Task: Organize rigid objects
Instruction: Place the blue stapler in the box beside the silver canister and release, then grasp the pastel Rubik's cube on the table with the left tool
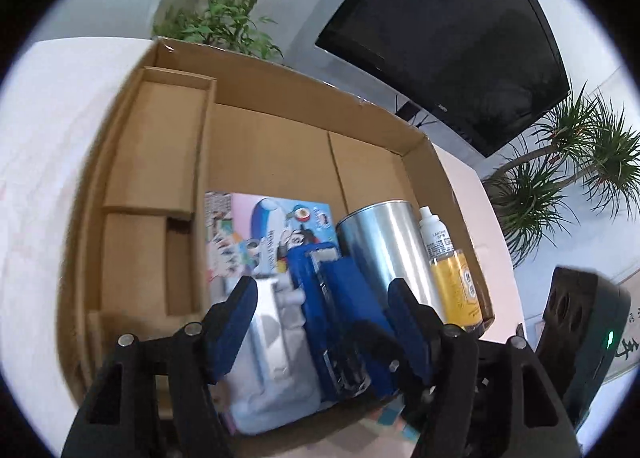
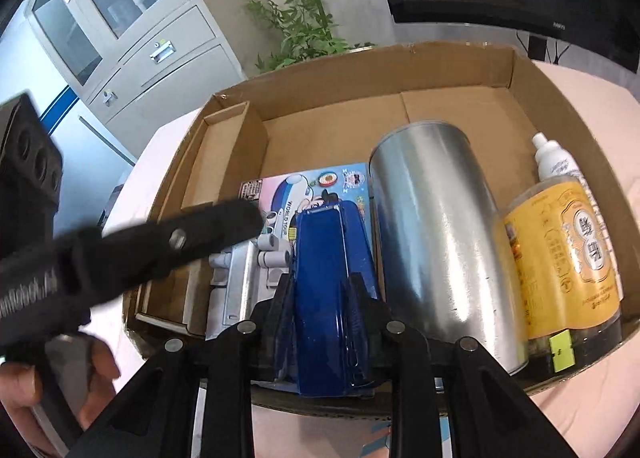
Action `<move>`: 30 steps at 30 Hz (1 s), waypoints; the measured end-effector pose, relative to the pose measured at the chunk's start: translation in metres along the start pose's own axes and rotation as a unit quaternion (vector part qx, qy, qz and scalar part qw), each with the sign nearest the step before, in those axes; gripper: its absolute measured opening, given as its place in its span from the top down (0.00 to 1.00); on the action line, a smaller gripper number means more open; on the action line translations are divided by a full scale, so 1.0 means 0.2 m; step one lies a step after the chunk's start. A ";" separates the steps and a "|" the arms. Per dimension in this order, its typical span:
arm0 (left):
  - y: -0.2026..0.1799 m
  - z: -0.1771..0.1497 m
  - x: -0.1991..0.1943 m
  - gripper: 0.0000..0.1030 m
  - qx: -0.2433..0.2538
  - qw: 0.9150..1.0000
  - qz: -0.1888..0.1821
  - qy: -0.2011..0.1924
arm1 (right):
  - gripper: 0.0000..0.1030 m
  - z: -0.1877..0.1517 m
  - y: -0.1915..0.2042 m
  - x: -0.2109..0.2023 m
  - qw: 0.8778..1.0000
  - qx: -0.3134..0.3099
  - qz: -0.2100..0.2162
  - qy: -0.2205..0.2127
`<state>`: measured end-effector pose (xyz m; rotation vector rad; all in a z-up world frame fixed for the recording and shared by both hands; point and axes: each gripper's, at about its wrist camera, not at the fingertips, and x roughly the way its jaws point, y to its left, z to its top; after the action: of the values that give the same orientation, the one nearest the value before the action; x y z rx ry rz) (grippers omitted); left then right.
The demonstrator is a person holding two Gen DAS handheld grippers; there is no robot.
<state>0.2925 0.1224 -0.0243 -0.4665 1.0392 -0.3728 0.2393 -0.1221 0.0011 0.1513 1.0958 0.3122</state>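
Inside the cardboard box point(image 2: 460, 70), the blue stapler point(image 2: 332, 282) was clamped between the jaws of the right gripper point(image 2: 326, 300), beside the silver can point(image 2: 436, 242). Above it, the left gripper point(image 1: 324, 298) was held with jaws spread wide.

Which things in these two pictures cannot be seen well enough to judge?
- Grey plastic part: right wrist view, left gripper covers it; blurred in the left view.
- Blue stapler: near end hidden behind right gripper.
- Picture box: lower half under objects.
- Yellow bottle label: too small.
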 end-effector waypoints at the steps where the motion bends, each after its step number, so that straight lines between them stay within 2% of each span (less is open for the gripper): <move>1: 0.01 -0.02 -0.03 0.35 -0.003 1.000 0.004 -0.006 | 0.73 0.00 0.01 -0.01 1.000 -0.003 -0.001 0.000; 4: 0.01 -0.09 -0.12 0.35 -0.002 0.999 0.016 -0.030 | 0.68 -0.02 0.03 -0.05 1.000 -0.029 0.003 0.000; 10: 0.04 -0.26 -0.28 0.35 0.008 0.998 0.035 -0.059 | 0.71 -0.12 0.06 -0.04 0.996 -0.083 -0.010 0.016; 12: 0.03 -0.32 -0.31 0.35 0.014 0.997 0.039 -0.065 | 0.75 -0.13 0.04 -0.03 0.997 -0.079 -0.014 0.019; 17: 0.02 -0.41 -0.35 0.35 0.017 0.996 0.052 -0.074 | 0.73 -0.14 0.01 -0.04 0.999 -0.046 -0.001 0.023; 19: 0.01 -0.44 -0.36 0.35 0.028 0.994 0.064 -0.081 | 0.72 -0.14 0.00 -0.05 0.999 -0.033 0.018 0.026; 21: 0.00 -0.47 -0.37 0.35 0.039 0.992 0.079 -0.091 | 0.62 -0.15 -0.01 -0.08 0.999 -0.033 0.022 0.024; 23: -0.01 -0.49 -0.37 0.34 0.046 0.990 0.092 -0.092 | 0.40 -0.18 -0.02 -0.14 0.999 -0.046 0.015 0.001; 24: -0.02 -0.51 -0.36 0.27 0.049 0.990 0.098 -0.090 | 0.35 -0.19 -0.01 -0.17 0.999 -0.050 0.016 -0.007; 26: -0.03 -0.53 -0.35 0.23 0.050 0.988 0.109 -0.098 | 0.18 -0.24 -0.01 -0.28 0.997 -0.064 0.010 -0.041; 30: -0.04 -0.56 -0.32 0.23 0.045 0.987 0.116 -0.103 | 0.10 -0.32 0.00 -0.44 0.989 -0.108 0.015 -0.095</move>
<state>0.1629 0.1271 -0.0212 -0.2911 0.8611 -0.1590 0.1449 -0.1523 0.0463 0.0034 0.8645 0.4320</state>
